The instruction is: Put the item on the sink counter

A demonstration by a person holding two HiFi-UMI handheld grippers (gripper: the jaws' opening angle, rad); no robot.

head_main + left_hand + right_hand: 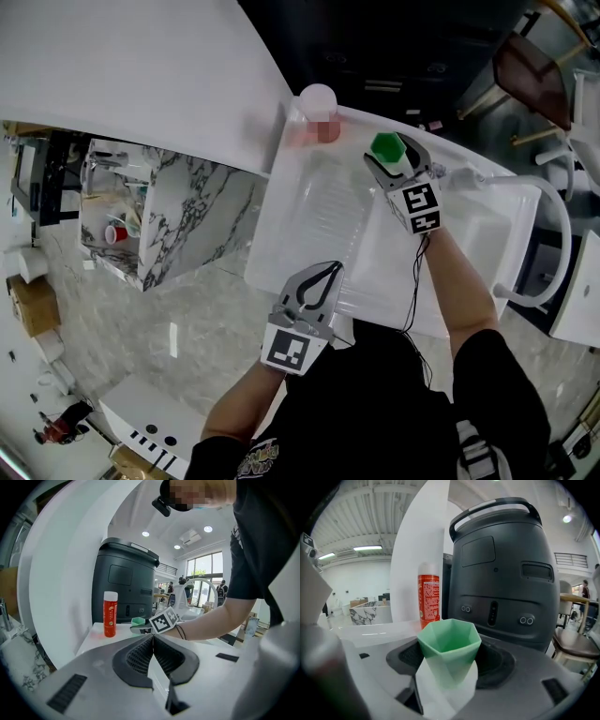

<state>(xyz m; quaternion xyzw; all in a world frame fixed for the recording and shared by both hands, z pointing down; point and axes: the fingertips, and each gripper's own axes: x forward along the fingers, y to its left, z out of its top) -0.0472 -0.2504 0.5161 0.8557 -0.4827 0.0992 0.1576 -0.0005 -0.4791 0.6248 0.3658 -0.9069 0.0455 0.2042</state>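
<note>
My R gripper is clamped on the upright green faceted cup, over the white sink counter nr the red white-capped bottle; can't tell if cup touches down; L gripper pinched closed, empty, by counter's near edge.

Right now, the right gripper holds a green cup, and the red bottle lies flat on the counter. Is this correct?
Not quite. The red bottle stands upright on the counter, as the right gripper view shows. The right gripper does hold the green cup.
</note>
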